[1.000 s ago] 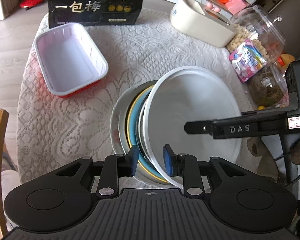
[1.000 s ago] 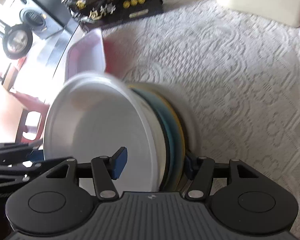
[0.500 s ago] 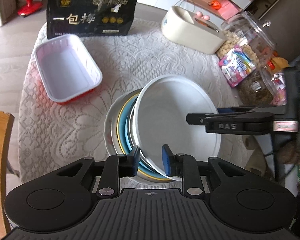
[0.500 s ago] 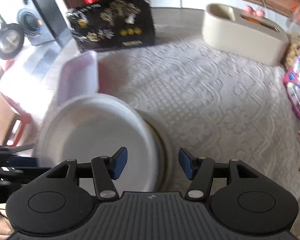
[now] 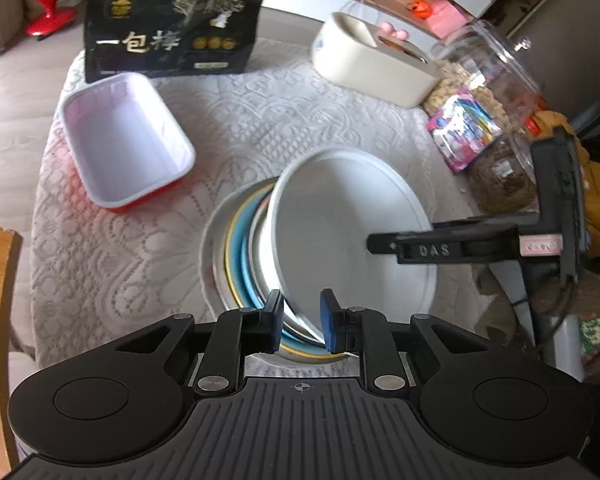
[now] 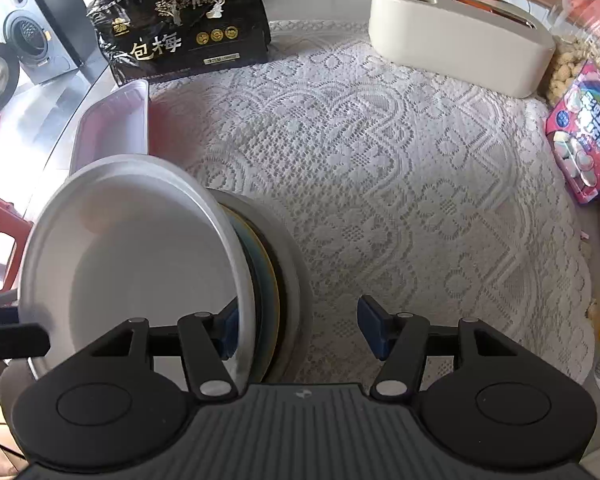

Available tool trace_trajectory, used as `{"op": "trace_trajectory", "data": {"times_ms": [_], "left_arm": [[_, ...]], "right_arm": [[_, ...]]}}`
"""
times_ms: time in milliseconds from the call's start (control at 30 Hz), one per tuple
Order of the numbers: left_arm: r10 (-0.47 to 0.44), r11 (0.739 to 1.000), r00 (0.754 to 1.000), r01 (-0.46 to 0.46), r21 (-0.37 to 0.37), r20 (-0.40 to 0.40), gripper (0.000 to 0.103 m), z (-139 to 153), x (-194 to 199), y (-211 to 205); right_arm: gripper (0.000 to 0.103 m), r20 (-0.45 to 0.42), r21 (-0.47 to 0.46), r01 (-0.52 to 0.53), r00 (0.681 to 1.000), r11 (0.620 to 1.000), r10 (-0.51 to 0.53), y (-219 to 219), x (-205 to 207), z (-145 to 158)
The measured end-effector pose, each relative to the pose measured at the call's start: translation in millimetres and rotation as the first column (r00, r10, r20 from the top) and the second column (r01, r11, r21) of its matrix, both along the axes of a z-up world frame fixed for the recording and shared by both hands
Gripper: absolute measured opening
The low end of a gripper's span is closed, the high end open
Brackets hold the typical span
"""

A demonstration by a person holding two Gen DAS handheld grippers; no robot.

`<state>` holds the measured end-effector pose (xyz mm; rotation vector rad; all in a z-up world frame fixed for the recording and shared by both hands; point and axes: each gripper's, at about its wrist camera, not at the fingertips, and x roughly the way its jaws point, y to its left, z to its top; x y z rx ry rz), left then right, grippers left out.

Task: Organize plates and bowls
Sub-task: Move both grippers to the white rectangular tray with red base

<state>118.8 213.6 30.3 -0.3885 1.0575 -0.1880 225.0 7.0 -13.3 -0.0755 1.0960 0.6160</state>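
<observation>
My left gripper (image 5: 300,322) is shut on the near rim of a white bowl (image 5: 348,232) and holds it tilted above a stack of plates and bowls (image 5: 236,256) with blue and yellow rims. In the right wrist view the white bowl (image 6: 132,256) leans at the left over the stack (image 6: 280,276). My right gripper (image 6: 296,330) is open and empty; its left finger is by the bowl's rim. One right finger (image 5: 404,246) shows in the left wrist view over the bowl.
A white tray with red outside (image 5: 120,140) lies on the lace tablecloth (image 6: 380,160) at the left. A black bag (image 5: 172,28), a beige holder (image 5: 372,64), snack jars (image 5: 480,92) and a candy pack (image 6: 584,128) stand at the back and right.
My right gripper let go of the stack, opened wider and pulled back and up. My left gripper kept its hold on the white bowl and lifted a little.
</observation>
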Motion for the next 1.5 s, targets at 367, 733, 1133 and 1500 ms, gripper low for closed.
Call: {"op": "trace_trajectory", "data": {"times_ms": [367, 733, 1133, 1500], "left_arm": [[-0.016, 0.999, 1.0, 0.016, -0.04, -0.01, 0.021, 1.2, -1.3, 3.9], [0.186, 0.981, 0.965, -0.173, -0.086, 0.185, 0.021, 48.6, -14.5, 82.6], [0.411, 0.902, 0.911, -0.412, 0.13, 0.028, 0.021, -21.7, 81.5, 145.7], [-0.096, 0.978, 0.992, 0.109, -0.176, 0.079, 0.022, 10.8, 44.3, 71.4]], "right_arm": [[0.059, 0.068, -0.006, -0.06, 0.996, 0.998, 0.061, -0.9, -24.0, 20.0], [0.071, 0.25, 0.045, -0.129, 0.962, 0.991, 0.113, 15.7, -18.4, 90.5], [0.072, 0.092, 0.054, -0.17, 0.982, 0.984, 0.165, 102.1, 45.5, 107.3], [0.072, 0.036, 0.091, -0.126, 0.992, 0.988, 0.123, 24.1, 31.9, 69.1]]}}
